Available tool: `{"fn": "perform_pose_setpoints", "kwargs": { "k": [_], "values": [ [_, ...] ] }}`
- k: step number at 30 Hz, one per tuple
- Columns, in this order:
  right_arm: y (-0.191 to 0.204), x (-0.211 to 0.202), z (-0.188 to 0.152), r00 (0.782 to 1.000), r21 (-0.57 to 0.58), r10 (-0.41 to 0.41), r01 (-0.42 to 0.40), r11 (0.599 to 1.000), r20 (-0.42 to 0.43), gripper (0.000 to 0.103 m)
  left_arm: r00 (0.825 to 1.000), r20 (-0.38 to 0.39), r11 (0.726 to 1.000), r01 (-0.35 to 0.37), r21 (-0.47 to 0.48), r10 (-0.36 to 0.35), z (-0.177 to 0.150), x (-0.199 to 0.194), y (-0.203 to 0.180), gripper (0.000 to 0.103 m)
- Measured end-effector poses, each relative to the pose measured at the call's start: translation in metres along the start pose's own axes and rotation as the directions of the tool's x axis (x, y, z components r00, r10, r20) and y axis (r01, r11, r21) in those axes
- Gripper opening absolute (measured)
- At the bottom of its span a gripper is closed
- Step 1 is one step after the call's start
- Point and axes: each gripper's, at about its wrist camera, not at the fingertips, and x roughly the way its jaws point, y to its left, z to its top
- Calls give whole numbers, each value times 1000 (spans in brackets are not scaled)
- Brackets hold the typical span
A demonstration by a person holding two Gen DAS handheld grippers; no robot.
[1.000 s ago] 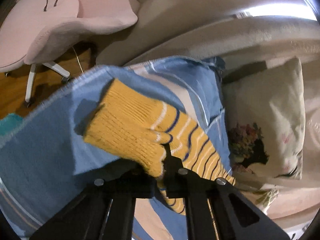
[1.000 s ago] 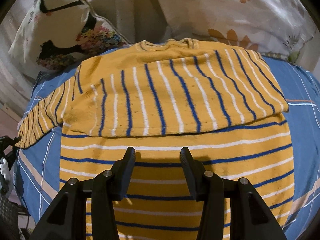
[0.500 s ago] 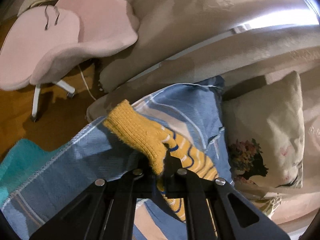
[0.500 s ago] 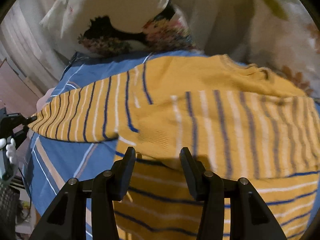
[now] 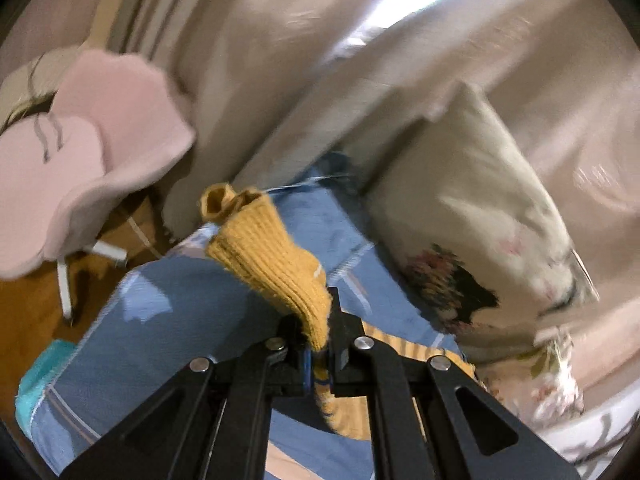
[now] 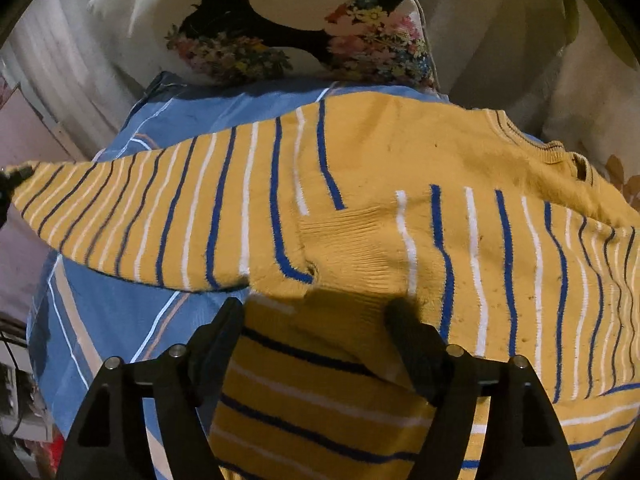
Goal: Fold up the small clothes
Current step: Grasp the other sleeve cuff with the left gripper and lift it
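- Yellow knit sweater (image 6: 400,184) w/ blue + white stripes lies on the blue striped bed sheet (image 6: 116,308), neck toward 1 o'clock in the right wrist view, hem toward 6.
- Done so far, judging by how it lies: one sleeve is already folded across the chest, its ribbed cuff (image 6: 352,248) sitting mid-body.
- Other sleeve (image 6: 132,216) is stretched out toward 9 o'clock, raised off the sheet, not yet folded in.
- Left gripper (image 5: 320,340): clamped tight on that sleeve's ribbed cuff end (image 5: 260,256); cuff sticks up toward 11 o'clock in the left wrist view, rest of sleeve hangs below the gripper toward 6.
- Right gripper (image 6: 316,312): jaws have just been opening and stand wide, nothing pinched; they hover just above the body fabric below the folded cuff, near the underarm of the lifted sleeve. Whether the tips touch the knit I can't tell.
- Left to do, prob.: bring lifted sleeve over the body, then fold hem up toward neck. Roughly a third done, est.
- Floral pillow (image 6: 304,36) at 12 o'clock beyond the sweater; pink chair (image 5: 80,152) at 9–10 in the left wrist view, off the bed.
- Writing/brands: none readable on sweater, sheet or pillow; left view is motion-blurred.
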Motion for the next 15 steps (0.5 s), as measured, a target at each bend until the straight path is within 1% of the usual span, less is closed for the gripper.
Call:
{"fn": "perform_pose_setpoints", "kwargs": {
  "k": [1,3,4,6,8,12,15],
  "values": [
    [-4,-4,0,1000,22,10,-10,1000,7,78,1000,3,999,7,33,-7,-3,-2,-11,5],
    [-19,-20,-3,998,104,27,-32,994,51,78,1000,3,993,24,114,-25,-12,-7,-38,5],
    [-28,-28,-6,997,139,32,-41,989,69,78,999,0,989,34,141,-35,-16,-9,-48,5],
    [-48,-44,-14,995,208,34,-54,977,97,78,998,-14,976,61,209,-59,-29,-10,-74,5],
    [-69,-55,-24,994,258,22,-49,965,106,78,996,-36,959,90,269,-84,-45,-8,-101,5],
    [-117,-72,-50,995,375,-3,-35,926,99,78,984,-113,928,167,332,-136,-80,6,-148,5],
    [-150,-86,-70,995,463,-19,-31,886,101,78,975,-165,909,199,367,-147,-108,21,-180,5]
  ]
}}
